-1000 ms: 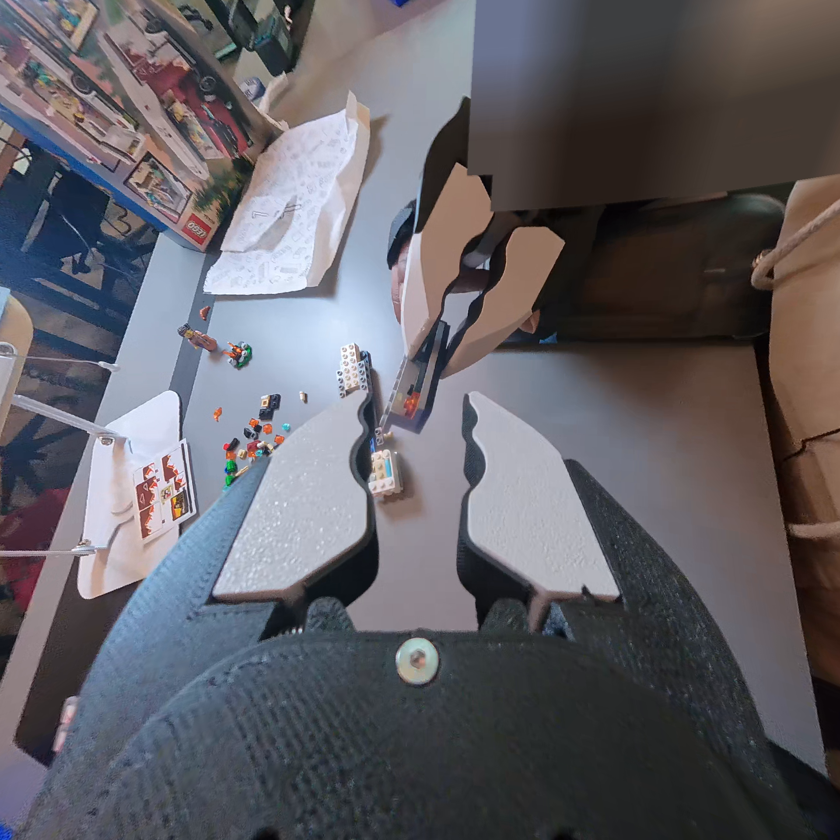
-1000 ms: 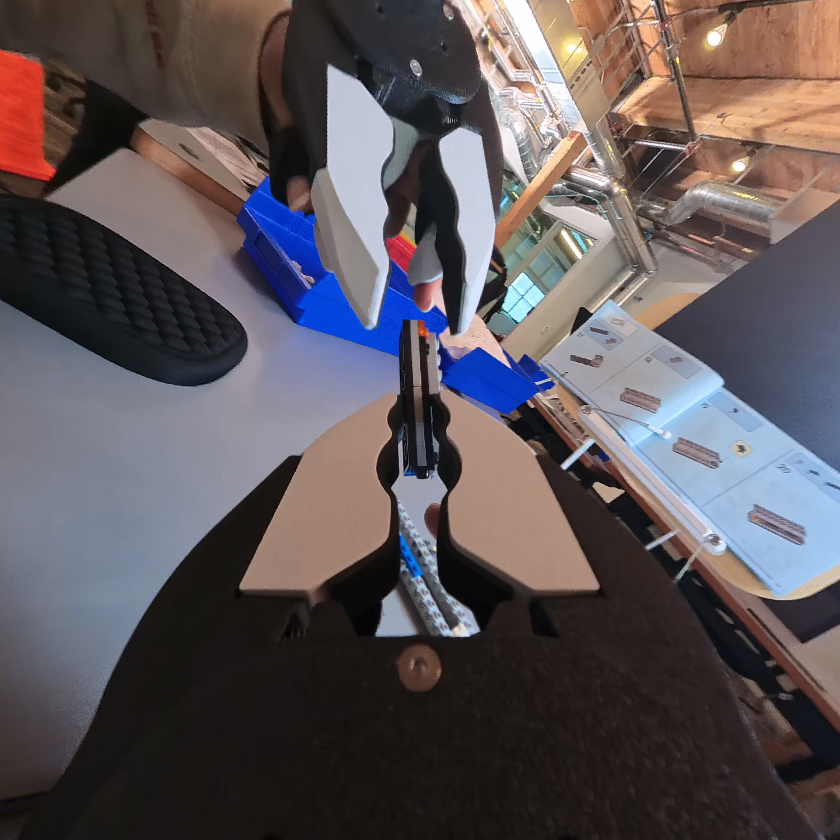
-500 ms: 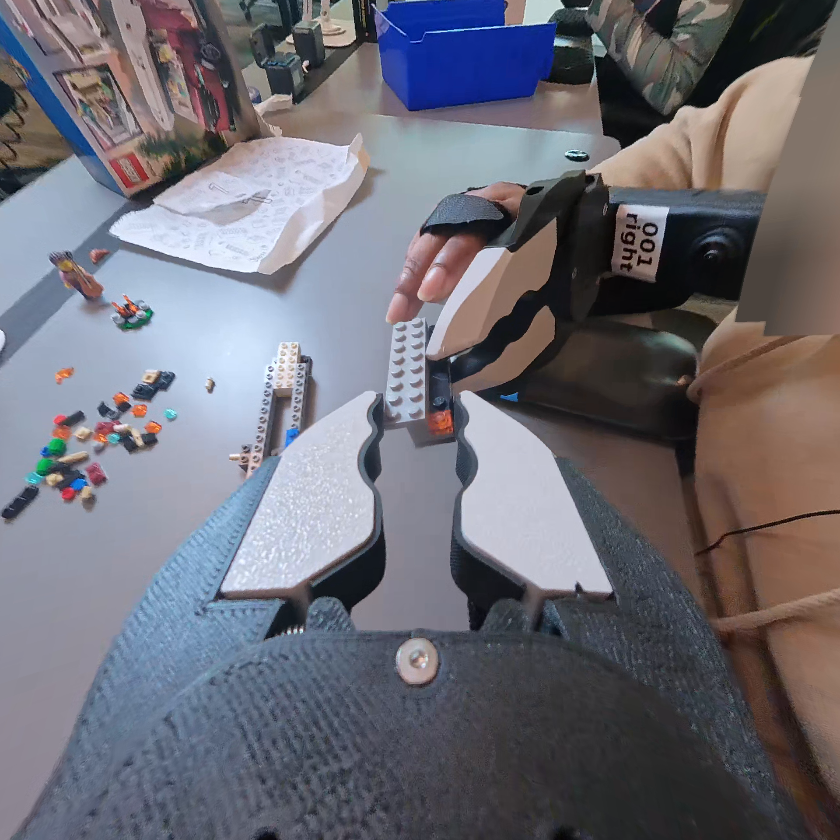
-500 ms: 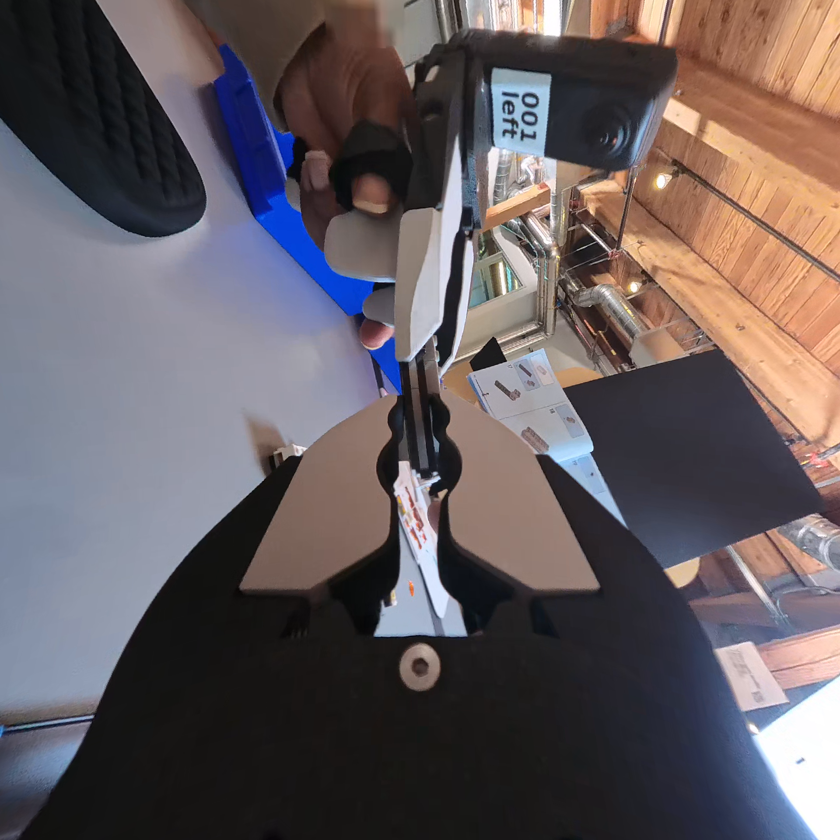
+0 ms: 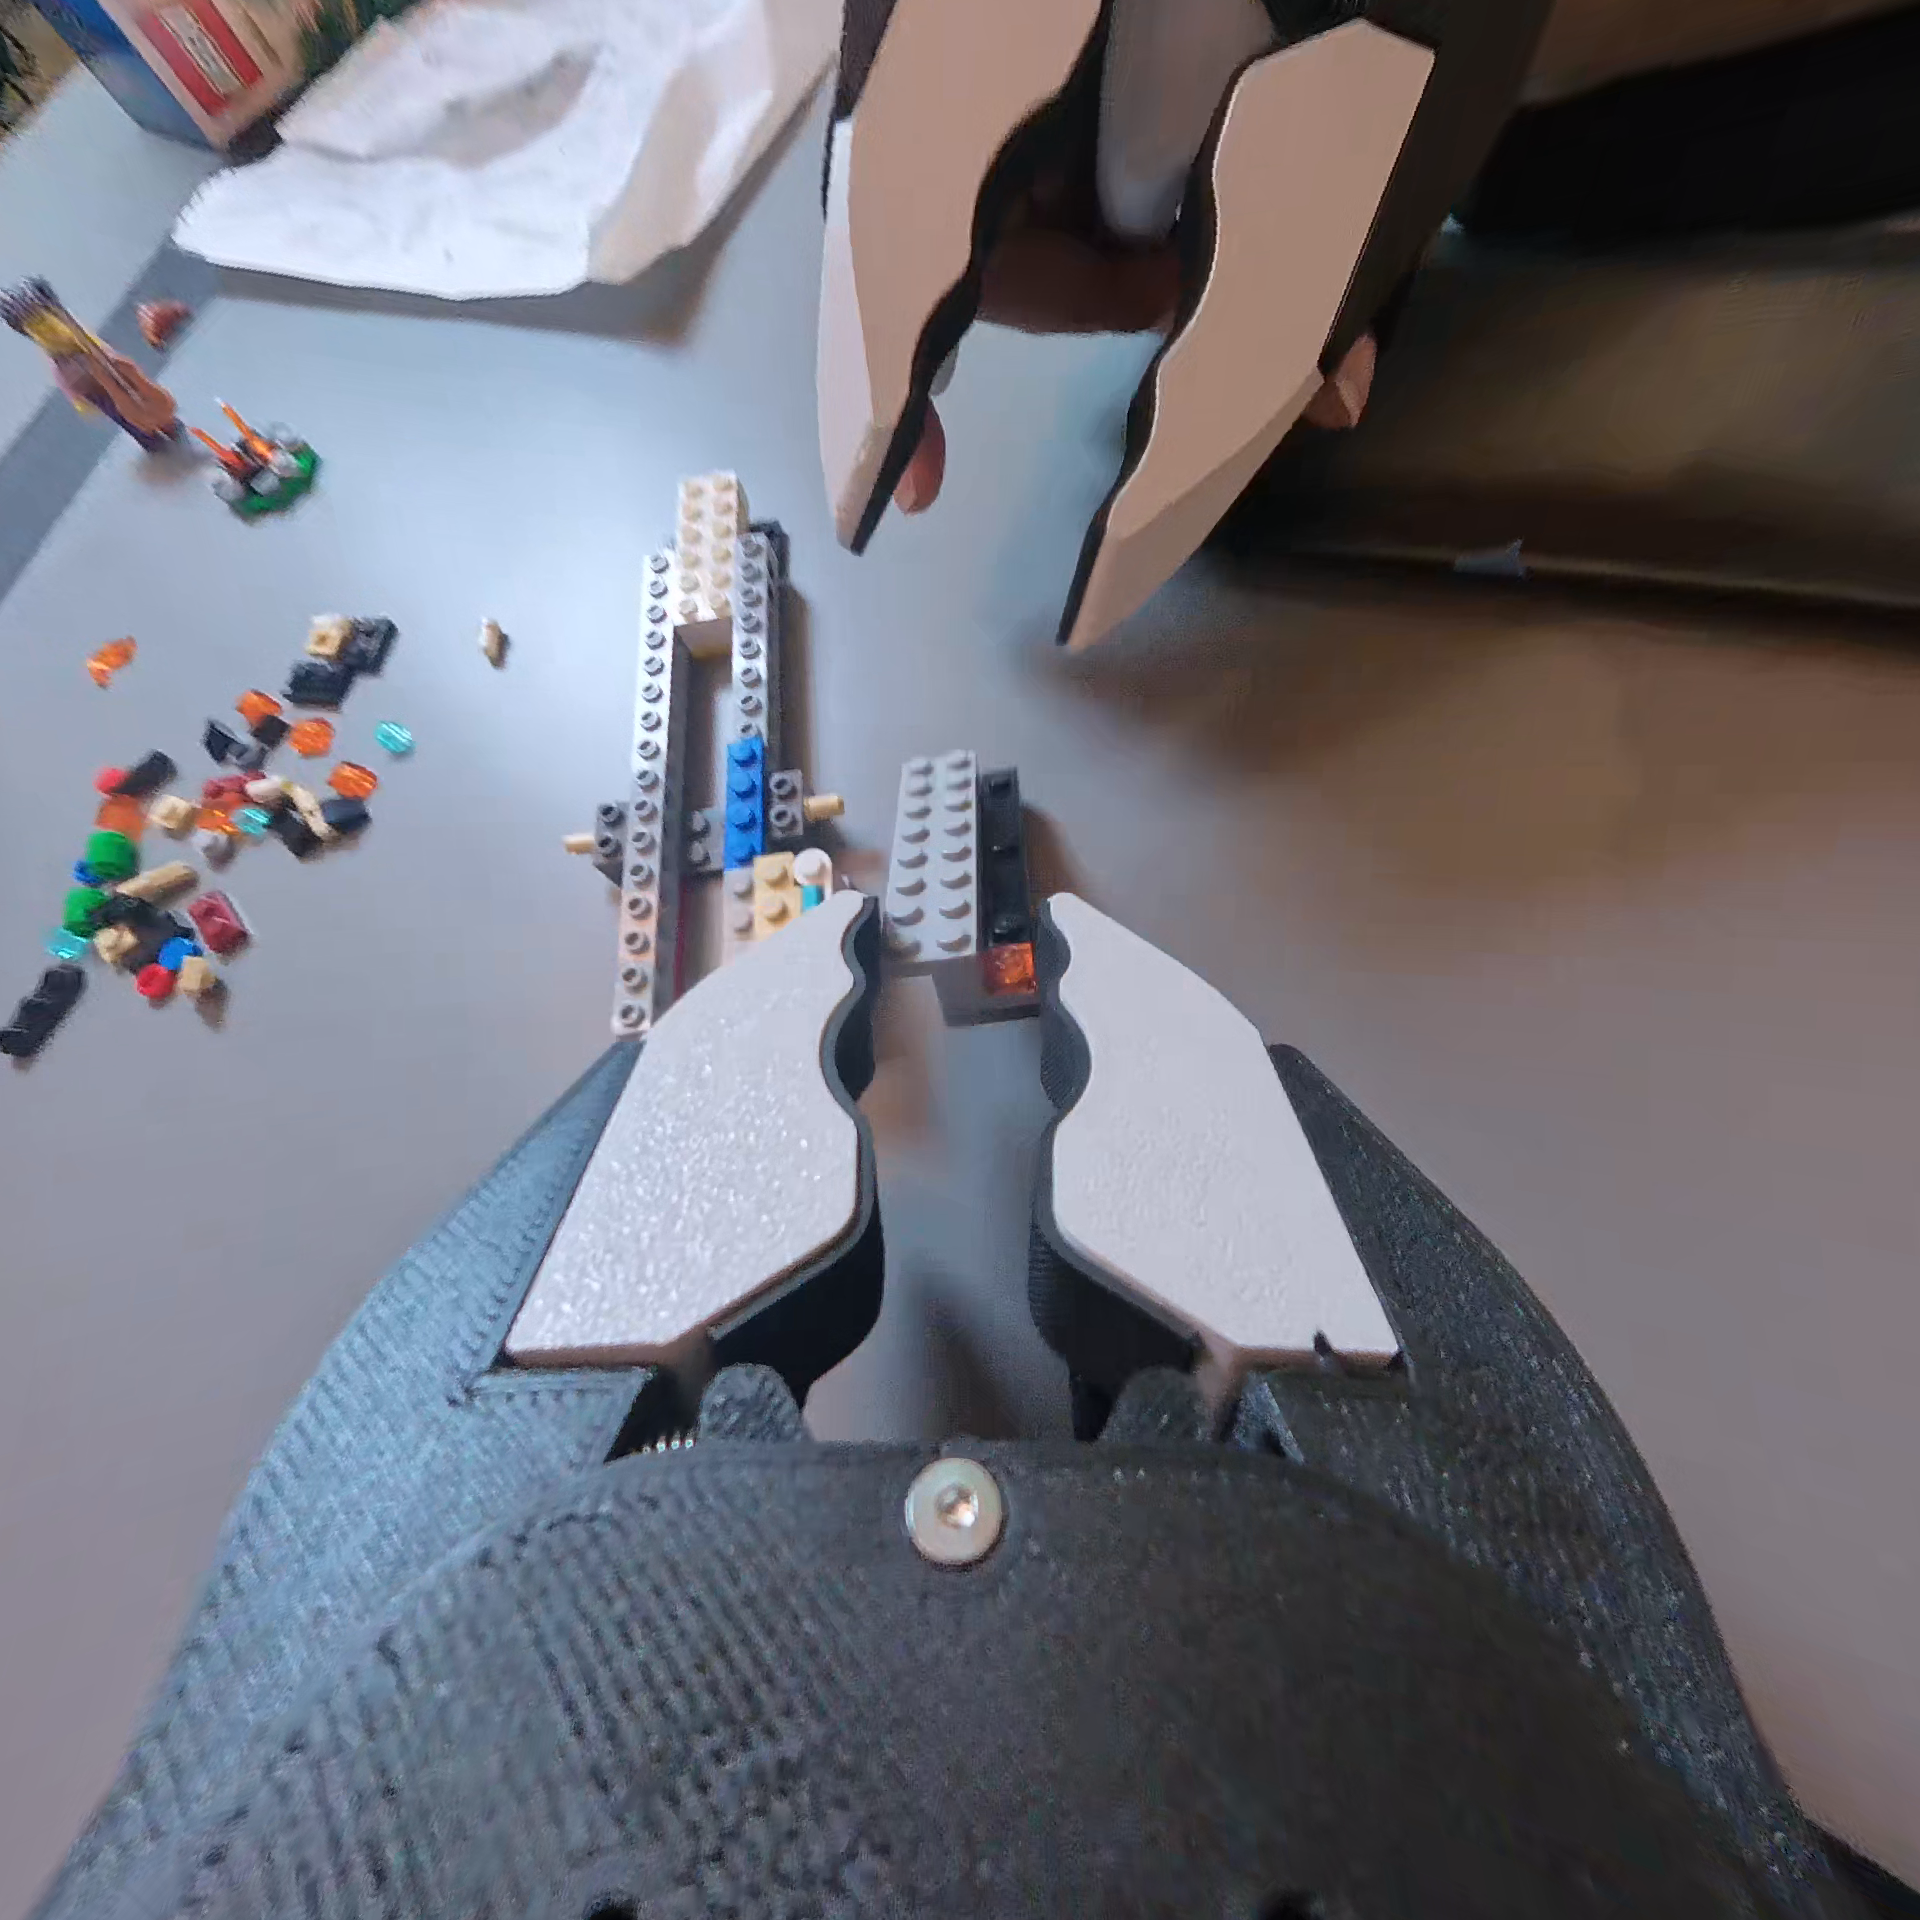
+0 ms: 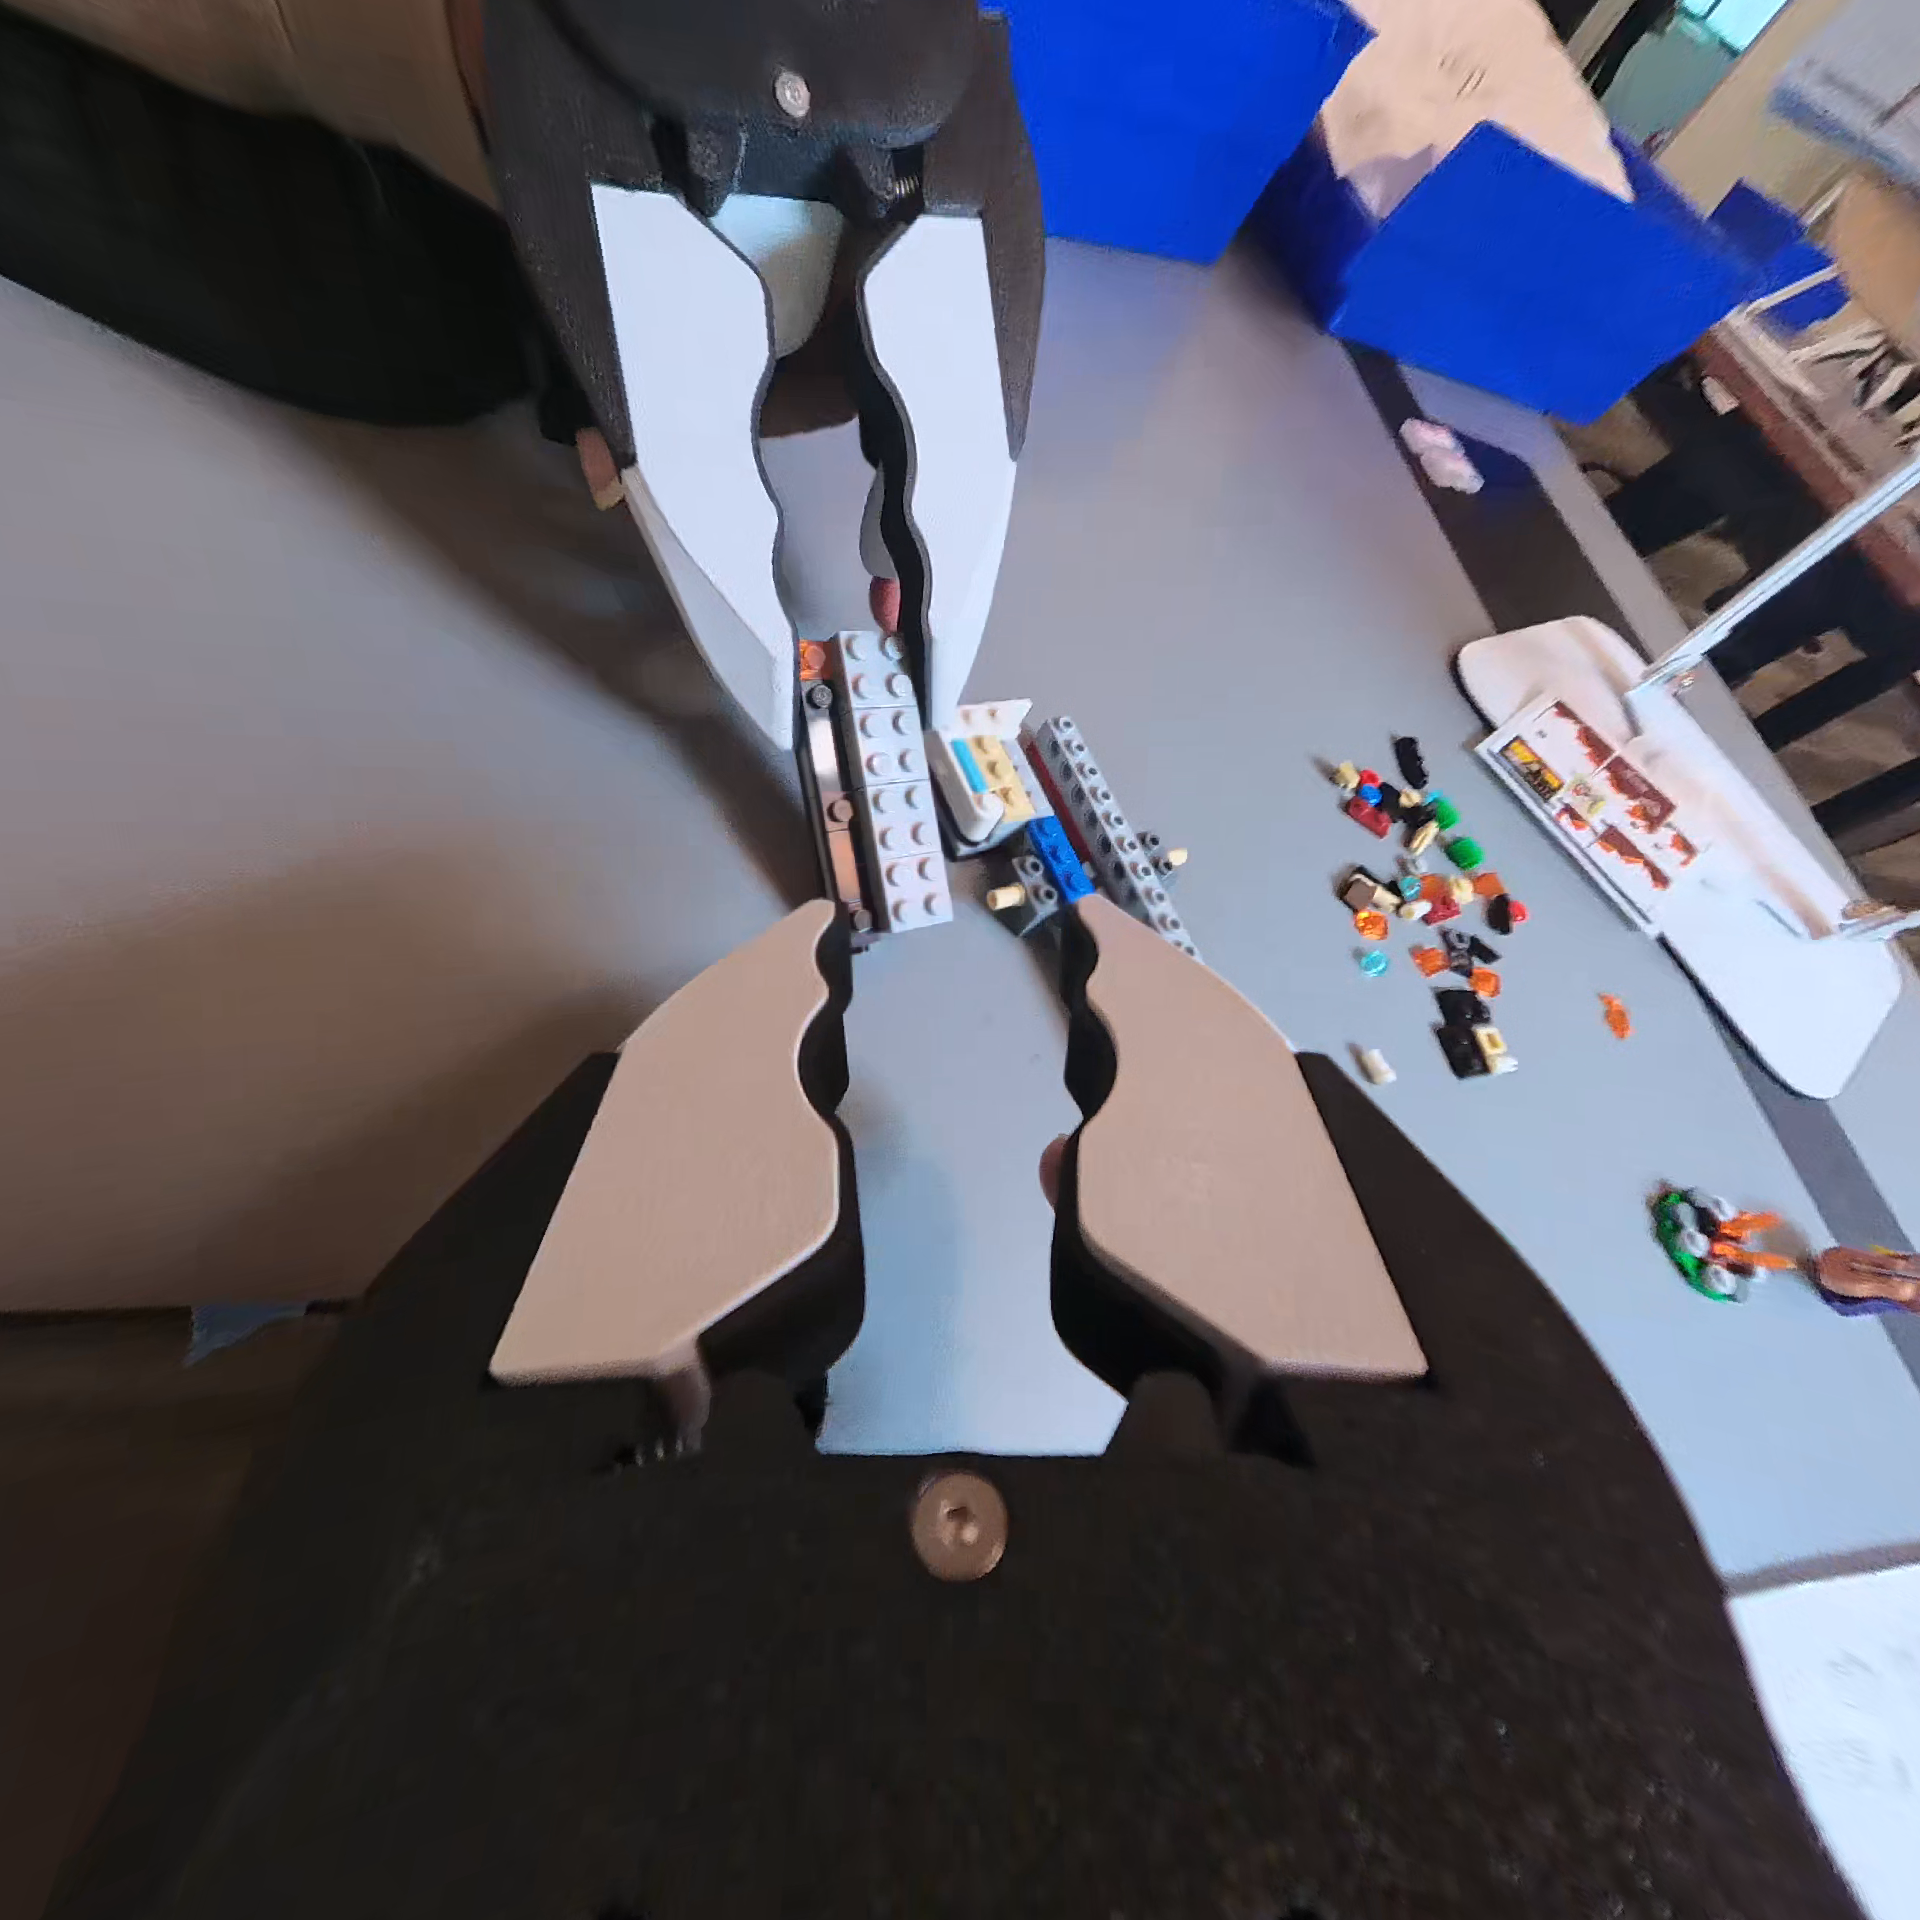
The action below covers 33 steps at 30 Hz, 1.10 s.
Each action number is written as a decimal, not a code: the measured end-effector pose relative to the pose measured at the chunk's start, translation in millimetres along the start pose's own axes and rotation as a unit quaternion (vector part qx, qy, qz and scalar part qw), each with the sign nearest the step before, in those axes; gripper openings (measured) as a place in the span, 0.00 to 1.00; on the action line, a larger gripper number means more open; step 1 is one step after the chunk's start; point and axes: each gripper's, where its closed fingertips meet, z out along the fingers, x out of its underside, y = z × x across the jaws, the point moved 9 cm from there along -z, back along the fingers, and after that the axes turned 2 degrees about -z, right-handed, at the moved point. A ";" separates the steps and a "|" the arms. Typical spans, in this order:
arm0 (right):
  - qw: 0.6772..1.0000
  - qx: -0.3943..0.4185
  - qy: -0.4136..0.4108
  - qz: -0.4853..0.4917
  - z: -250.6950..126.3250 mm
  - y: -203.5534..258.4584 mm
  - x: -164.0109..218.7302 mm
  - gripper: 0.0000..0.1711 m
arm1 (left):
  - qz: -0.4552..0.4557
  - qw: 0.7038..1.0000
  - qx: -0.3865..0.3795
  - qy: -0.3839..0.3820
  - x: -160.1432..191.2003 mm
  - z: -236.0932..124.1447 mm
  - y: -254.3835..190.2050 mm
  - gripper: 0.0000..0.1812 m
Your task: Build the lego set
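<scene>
- Your left tool [image 5: 961, 914] grips the near end of a grey-and-black brick assembly [image 5: 956, 873]: each fingertip sits against one side of it, beside the orange piece at its corner.
- In the right wrist view the same assembly [image 6: 883, 779] runs lengthwise from the left tool's [image 6: 857, 675] tips toward your right tool [image 6: 956, 920], and its far end lies just by the right tool's left fingertip.
- Your right tool is released: its fingers stand well apart with bare counter [image 6: 312, 727] between them, and nothing is held.
- In the left wrist view the right tool [image 5: 966, 592] hangs over the counter [image 5: 1455, 935] beyond the assembly, tips pointing down and clear of it.
- Whether the assembly rests on the counter or is lifted just off it, you cannot tell from either view.
- Just to the left of the assembly in the left wrist view lies a long grey frame build [image 5: 707, 748] with a blue brick and tan bricks on it; it sits close beside the left tool's left finger, apart from the gripped piece.
- Farther left, a scatter of small loose pieces [image 5: 197, 831] in orange, black, red, green and tan lies well apart from both tools.
- Beyond them stand a small minifigure [image 5: 99, 374] and a tiny green-based build [image 5: 265, 468].
- A crumpled white paper bag [image 5: 488, 156] lies at the far side of the counter, and blue bins [image 6: 1351, 156] show in the right wrist view.
</scene>
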 end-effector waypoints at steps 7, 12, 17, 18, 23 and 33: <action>0.999 0.005 0.035 0.016 10.4 -0.8 7.0 0.22 | -0.011 0.999 -0.014 0.032 12.1 6.8 2.5 0.15; 0.999 0.011 0.041 0.015 11.5 0.4 6.2 0.22 | -0.020 0.999 -0.022 0.029 11.9 8.7 1.7 0.15; 0.999 0.015 0.045 0.007 11.1 1.7 5.8 0.22 | -0.010 0.999 -0.030 0.030 12.3 10.1 -0.3 0.16; 0.999 0.016 0.046 0.005 10.9 1.8 5.9 0.22 | -0.010 0.999 -0.030 0.030 12.3 10.1 -0.6 0.16; 0.998 0.029 0.048 0.000 9.8 0.1 6.5 0.22 | -0.006 0.999 -0.030 0.028 12.5 9.8 -1.1 0.15; 0.991 0.101 -0.027 0.082 -0.3 -21.6 8.4 0.22 | -0.044 0.996 -0.026 -0.078 4.0 -10.7 7.0 0.19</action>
